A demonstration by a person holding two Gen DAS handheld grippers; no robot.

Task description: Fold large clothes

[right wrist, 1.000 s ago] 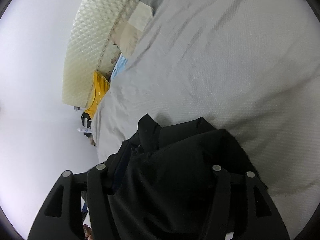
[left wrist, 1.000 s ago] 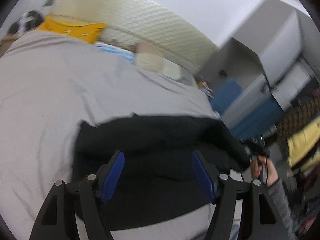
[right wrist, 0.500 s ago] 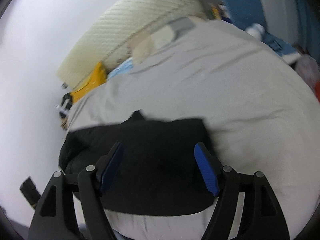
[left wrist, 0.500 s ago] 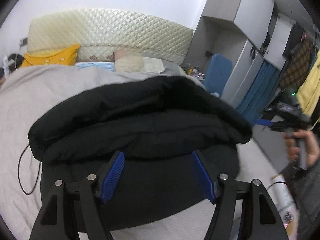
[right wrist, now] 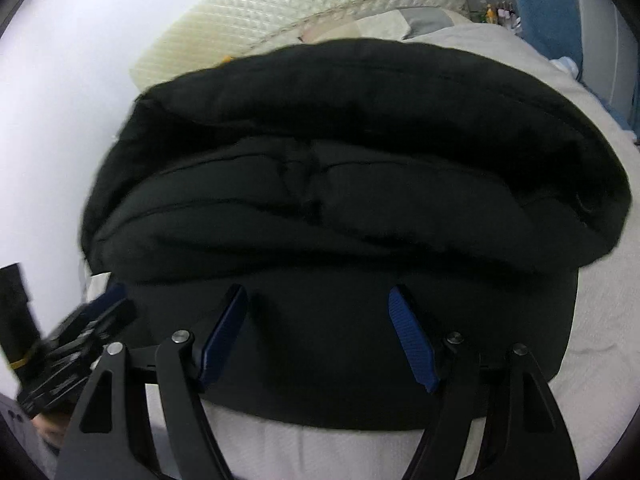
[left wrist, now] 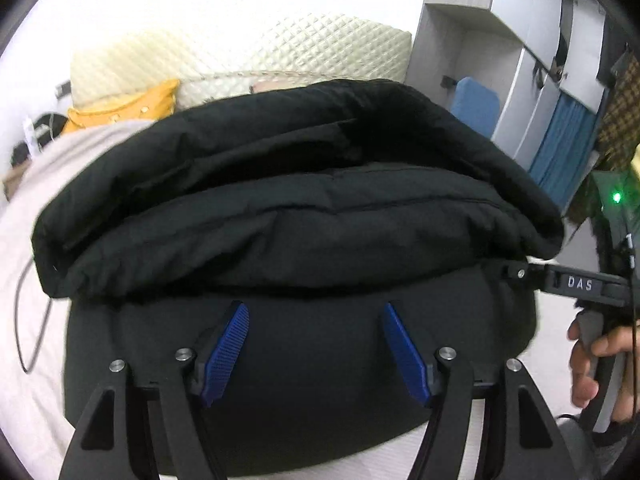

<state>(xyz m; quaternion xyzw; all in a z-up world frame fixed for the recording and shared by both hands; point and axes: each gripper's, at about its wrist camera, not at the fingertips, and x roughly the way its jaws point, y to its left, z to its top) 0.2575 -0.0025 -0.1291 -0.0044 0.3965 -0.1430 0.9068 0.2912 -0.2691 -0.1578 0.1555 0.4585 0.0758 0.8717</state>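
A large black padded jacket [left wrist: 296, 216] lies folded in thick layers on a bed with a light grey cover [left wrist: 24, 264]. It fills the right wrist view too [right wrist: 340, 168]. My left gripper [left wrist: 316, 344] is open and empty, its blue pads just above the jacket's near lower layer. My right gripper [right wrist: 318, 332] is open and empty, also low over the near edge. The right gripper's body shows at the right of the left wrist view [left wrist: 576, 282], beside the jacket's right end. The left gripper shows at the lower left of the right wrist view [right wrist: 76, 336].
A cream quilted headboard [left wrist: 288, 52] stands behind the bed, with a yellow pillow [left wrist: 128, 106] and other pillows [right wrist: 384, 26]. A grey wardrobe with blue panels [left wrist: 560, 136] stands at the right. A thin black cable [left wrist: 28, 320] lies on the cover at the left.
Both grippers have let go of the jacket and dropped low in front of it. The jacket now lies folded over on the bed and fills both views more closely.
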